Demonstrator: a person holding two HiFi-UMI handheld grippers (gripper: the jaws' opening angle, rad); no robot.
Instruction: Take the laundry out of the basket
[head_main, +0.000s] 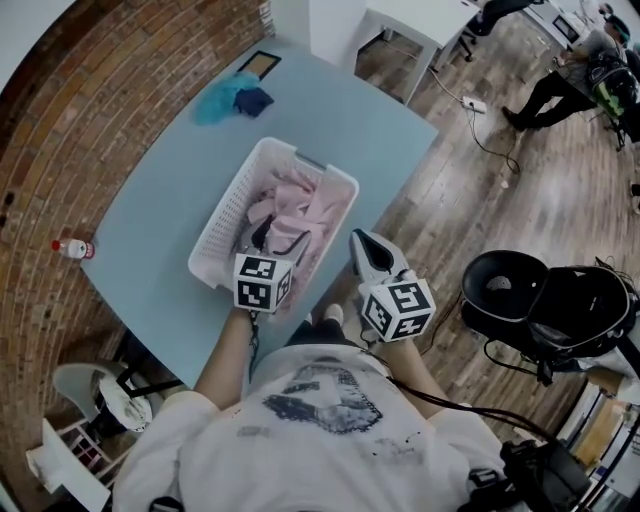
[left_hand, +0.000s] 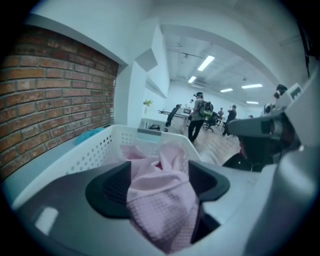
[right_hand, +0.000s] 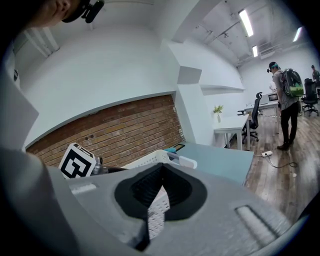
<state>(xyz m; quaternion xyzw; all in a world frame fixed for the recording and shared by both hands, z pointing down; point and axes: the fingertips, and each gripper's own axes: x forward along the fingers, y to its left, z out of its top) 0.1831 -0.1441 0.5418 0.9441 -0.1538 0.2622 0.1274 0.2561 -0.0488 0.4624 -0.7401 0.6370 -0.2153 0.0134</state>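
**Left jaws in the basket, right jaws beside it**

My left gripper (head_main: 272, 238) (left_hand: 160, 186) sits inside the basket's (head_main: 222, 218) (left_hand: 98, 148) near end. Its jaws stand half wide, with pink laundry (head_main: 312, 198) (left_hand: 163, 199) bunched loosely between them. My right gripper (head_main: 366, 250) (right_hand: 159, 193) hangs just right of the basket's near corner, past the table (head_main: 150, 240) edge. Its jaws are pressed together. A white dotted strip shows in the slit; I cannot tell what it is.

One basket, long axis running away from me, its right wall close to the table edge. Bare table lies left and beyond. Past the far end lie two blue cloths (head_main: 228, 98); far left, one bottle (head_main: 72, 248).
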